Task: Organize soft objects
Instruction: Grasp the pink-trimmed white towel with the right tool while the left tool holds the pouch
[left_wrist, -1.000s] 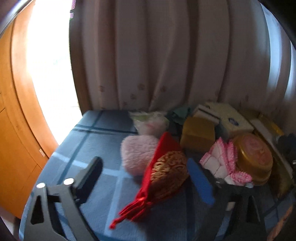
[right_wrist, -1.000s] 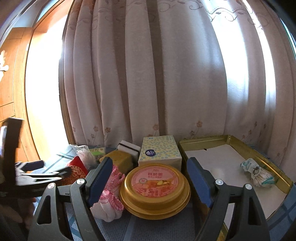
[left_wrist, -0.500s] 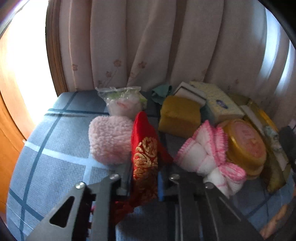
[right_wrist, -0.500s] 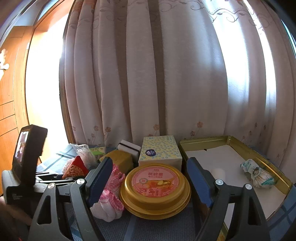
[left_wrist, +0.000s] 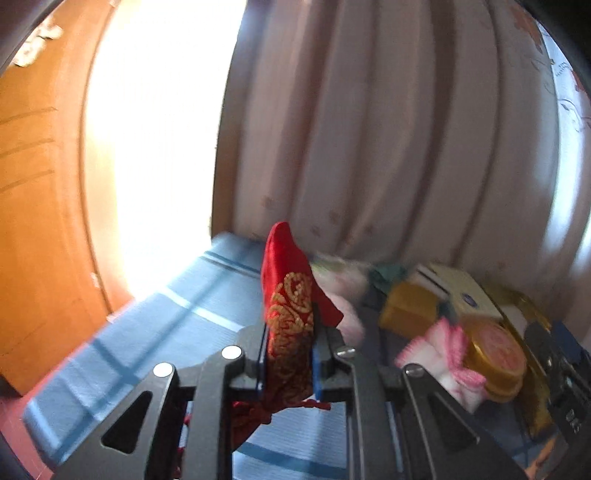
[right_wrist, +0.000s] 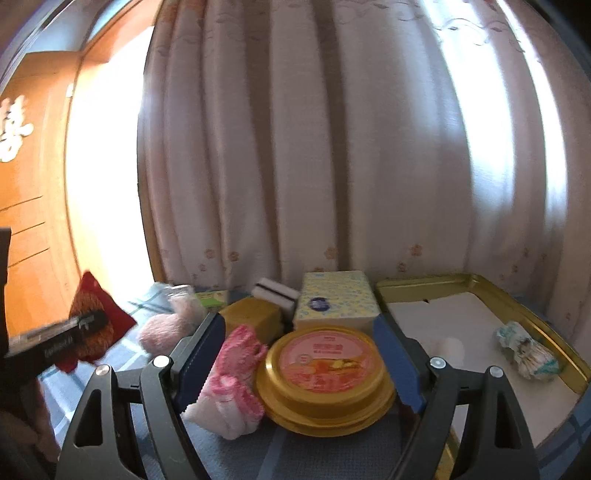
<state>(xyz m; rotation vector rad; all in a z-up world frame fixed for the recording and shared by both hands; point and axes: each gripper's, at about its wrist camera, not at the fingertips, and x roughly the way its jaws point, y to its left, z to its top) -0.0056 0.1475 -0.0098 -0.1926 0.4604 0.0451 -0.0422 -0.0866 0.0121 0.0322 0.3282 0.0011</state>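
Observation:
A red pouch with gold embroidery (left_wrist: 290, 314) hangs lifted off the blue checked cloth (left_wrist: 147, 332), and my left gripper (left_wrist: 289, 363) is shut on it; the right wrist view shows the same red pouch (right_wrist: 94, 317) raised at far left. My right gripper (right_wrist: 299, 354) stands open with nothing pressed between its pads, and behind it sit a round gold tin (right_wrist: 327, 380) and a pink-and-white frilly cloth (right_wrist: 232, 384). A fluffy pink pad (right_wrist: 166, 328), a bagged pink item (right_wrist: 184, 301) and a yellow sponge (right_wrist: 255, 317) lie further back.
A gold tray (right_wrist: 517, 299) lined with white paper stands at the right and holds a crumpled wrapped bundle (right_wrist: 524, 349). A yellow tissue box (right_wrist: 336, 301) and a white-and-black block (right_wrist: 275, 290) sit by the curtain. A wooden door is at the left.
My left gripper shut on the red pouch and lifted it off the cloth, rolling as it rose. The right gripper has stayed where it was, still open.

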